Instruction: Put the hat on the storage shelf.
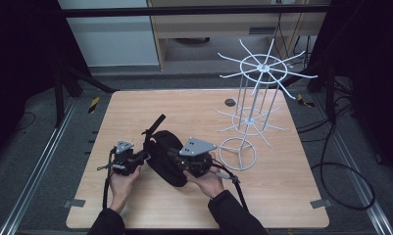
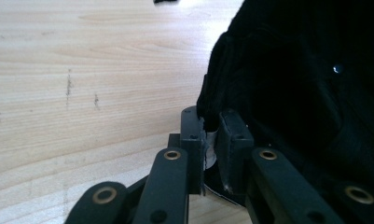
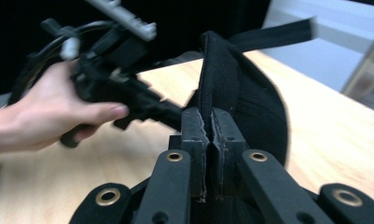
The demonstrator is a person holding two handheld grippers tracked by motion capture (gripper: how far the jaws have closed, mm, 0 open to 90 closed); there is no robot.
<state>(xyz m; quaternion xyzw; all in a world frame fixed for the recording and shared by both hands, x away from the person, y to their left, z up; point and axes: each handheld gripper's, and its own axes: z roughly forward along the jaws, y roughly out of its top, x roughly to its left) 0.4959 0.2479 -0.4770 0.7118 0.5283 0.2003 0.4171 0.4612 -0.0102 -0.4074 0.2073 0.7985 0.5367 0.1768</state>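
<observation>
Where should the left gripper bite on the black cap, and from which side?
Take the black cap by its thin fabric rim, coming in level from the cap's left side. That edge is narrow enough to slip between the left gripper, while the crown looks too bulky. The right gripper already pinches the opposite edge.

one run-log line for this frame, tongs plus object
left tongs: shut on black cap edge | right tongs: shut on cap rim | cap: at the table | wire rack: upright, untouched

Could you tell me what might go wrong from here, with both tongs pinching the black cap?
The left tongs pinch only the thin edge of the black cap, so the fabric could slip free. The cap's loose strap could snag. The white wire rack stands close beside the right tongs, so a sideways swing might knock it.
</observation>
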